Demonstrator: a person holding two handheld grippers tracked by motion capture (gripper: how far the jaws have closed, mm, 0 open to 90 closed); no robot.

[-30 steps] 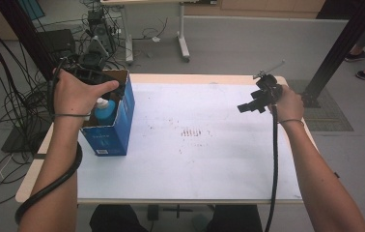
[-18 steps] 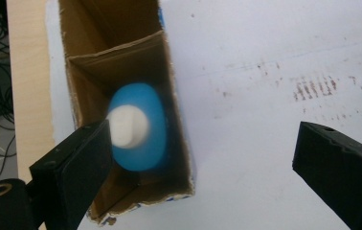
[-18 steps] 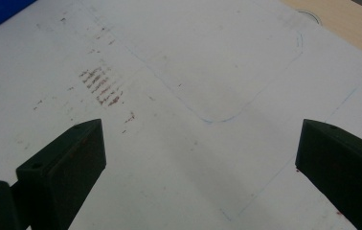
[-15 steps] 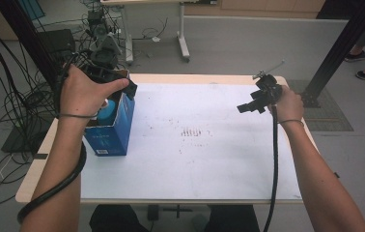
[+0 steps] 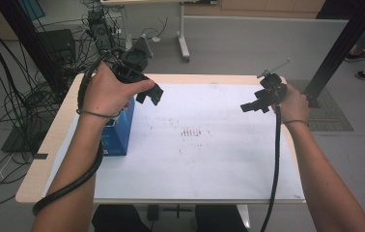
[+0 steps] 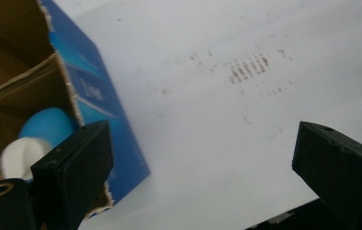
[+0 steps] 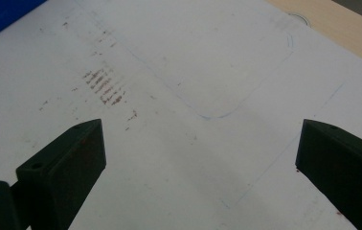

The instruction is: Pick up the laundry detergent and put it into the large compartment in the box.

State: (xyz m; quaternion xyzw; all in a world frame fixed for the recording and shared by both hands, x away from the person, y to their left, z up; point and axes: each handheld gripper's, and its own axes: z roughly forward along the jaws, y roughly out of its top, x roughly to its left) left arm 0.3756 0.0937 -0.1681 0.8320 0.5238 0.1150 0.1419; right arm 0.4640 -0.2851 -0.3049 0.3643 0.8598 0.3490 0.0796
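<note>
White sheet [image 5: 204,159] covers my table [image 5: 50,145]. Blue box [image 5: 120,133] stands open at its left edge, blue-white bottle [image 6: 40,136] inside. My left gripper [image 5: 149,95] hangs just above the box, jaws wide, empty. Right gripper [image 5: 254,105] wide open too, well apart, empty.

One open blue cardboard box [image 5: 120,129] stood on one white paper sheet [image 5: 209,159] covering one wooden table [image 5: 50,145]. Inside the box lay one blue-and-white object [image 6: 40,132]. Two handheld grippers were present, left [image 5: 149,94] and right [image 5: 254,106].
</note>
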